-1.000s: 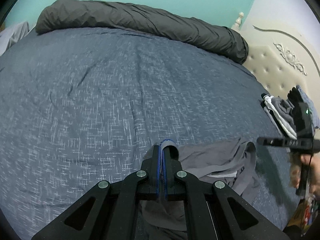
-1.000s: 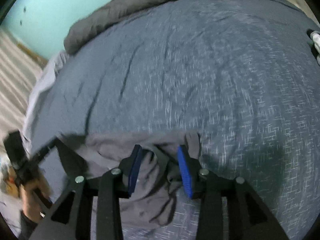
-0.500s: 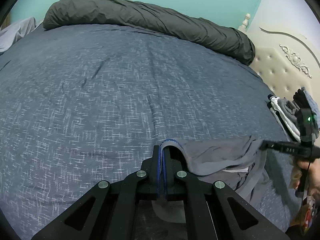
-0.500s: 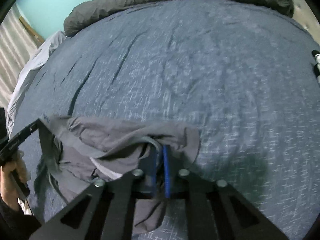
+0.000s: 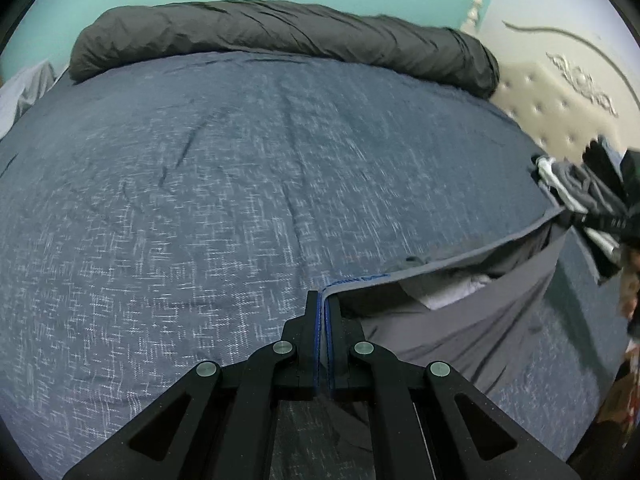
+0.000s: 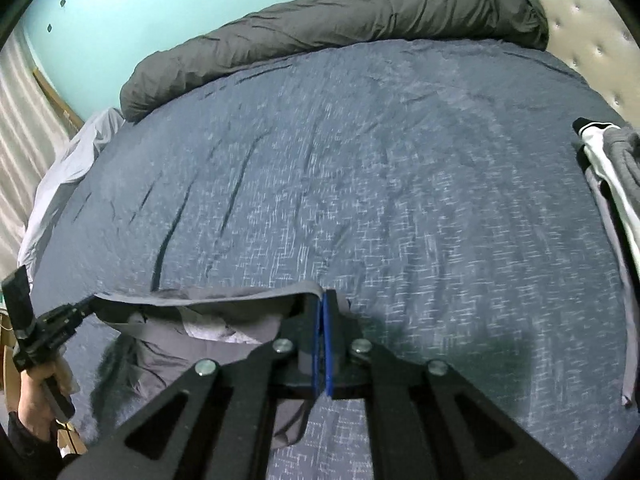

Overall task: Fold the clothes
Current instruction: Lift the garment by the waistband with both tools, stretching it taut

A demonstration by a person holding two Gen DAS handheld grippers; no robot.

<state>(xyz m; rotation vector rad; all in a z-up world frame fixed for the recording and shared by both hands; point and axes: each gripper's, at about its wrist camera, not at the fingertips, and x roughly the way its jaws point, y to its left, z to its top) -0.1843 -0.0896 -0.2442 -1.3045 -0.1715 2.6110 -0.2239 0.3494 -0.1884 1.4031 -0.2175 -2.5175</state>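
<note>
Two grippers, left gripper (image 5: 323, 300) and right gripper (image 6: 322, 300), clamp opposite ends of grey garment (image 5: 472, 320) hem, stretched between them above bed (image 5: 200, 200). Risk: uneven pull slips hem free, cloth bunches.

bed (image 5: 240, 200) | on it: rolled duvet (image 5: 280, 36); clothes pile (image 6: 612, 160); grey garment (image 5: 480, 320)

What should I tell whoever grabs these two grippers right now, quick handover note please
Left gripper: shut on one end of the grey garment's waistband.
Right gripper: shut on the other end.
The waistband is stretched taut between them, the rest draping onto the blue bedspread.
Done: garment picked up and spread.
Left: lay it flat, fold it, probably add it to the folded clothes pile by the headboard.
</note>
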